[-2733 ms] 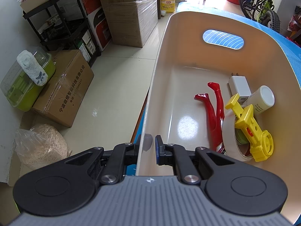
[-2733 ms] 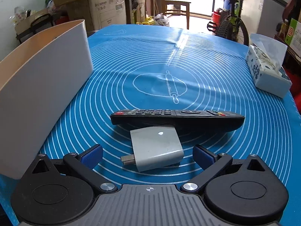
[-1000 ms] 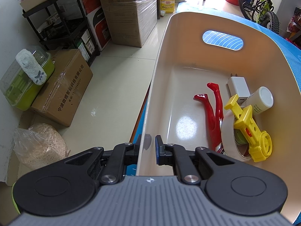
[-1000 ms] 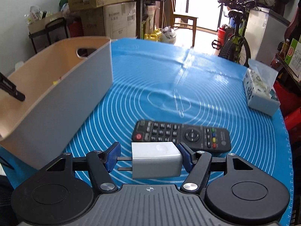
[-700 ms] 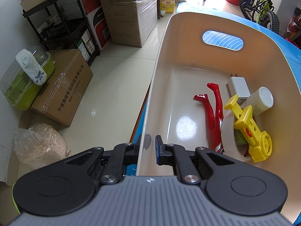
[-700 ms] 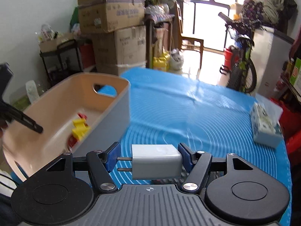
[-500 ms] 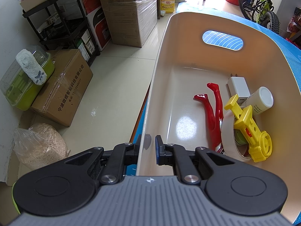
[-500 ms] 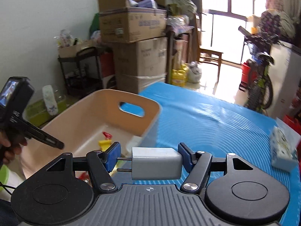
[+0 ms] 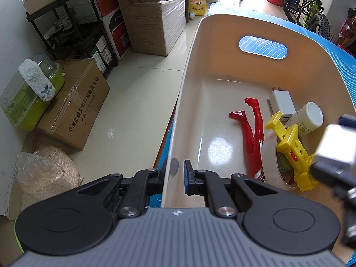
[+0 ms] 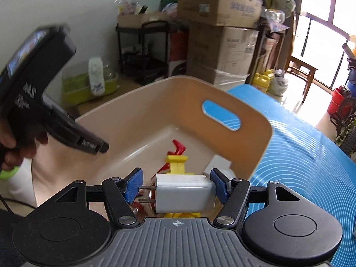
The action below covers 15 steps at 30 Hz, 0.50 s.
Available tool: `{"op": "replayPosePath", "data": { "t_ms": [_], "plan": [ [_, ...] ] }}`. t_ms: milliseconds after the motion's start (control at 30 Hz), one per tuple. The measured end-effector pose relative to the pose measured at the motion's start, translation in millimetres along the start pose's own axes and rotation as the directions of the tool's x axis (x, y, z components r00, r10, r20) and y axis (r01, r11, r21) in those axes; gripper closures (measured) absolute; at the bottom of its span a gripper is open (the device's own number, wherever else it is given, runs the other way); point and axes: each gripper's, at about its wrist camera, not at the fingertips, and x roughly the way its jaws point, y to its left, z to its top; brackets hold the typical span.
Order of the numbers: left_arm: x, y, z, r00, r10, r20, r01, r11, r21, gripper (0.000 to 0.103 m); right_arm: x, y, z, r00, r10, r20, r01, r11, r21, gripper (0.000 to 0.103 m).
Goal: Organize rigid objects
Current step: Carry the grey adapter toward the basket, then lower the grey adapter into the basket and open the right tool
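Beige storage bin [image 9: 191, 84] on blue mat [image 10: 311, 155]: stiff plastic wall, light. Left gripper [image 9: 173, 174] clamped on near rim at 6 o'clock, steadying it.

Right gripper [image 10: 175, 187] grasps white charger plug [image 10: 184, 197] lengthwise, prongs toward 9 o'clock, held above bin interior. Plug likely light, rigid, smooth-sided, so slippery; flat ends offer best hold.

Below in bin: tape roll [image 9: 270, 155], yellow toy [image 9: 291, 146], red figure [image 9: 253, 122], second charger [image 9: 281, 103].
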Motion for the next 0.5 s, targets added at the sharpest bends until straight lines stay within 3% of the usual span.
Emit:
{"op": "replayPosePath", "data": {
  "t_ms": [200,500],
  "plan": [
    [-1,-2,1,1.0,0.0,0.002,0.0,1.0,0.002,0.09,19,15,-8,0.997,-0.018,-0.075,0.011,0.996,-0.085,0.034],
    [1,-4,2,1.0,0.007,-0.001,-0.007,1.0,0.005,0.09,20,13,-6,0.996,-0.03,-0.082,0.023,0.996,-0.084,0.033]
  ]
}}
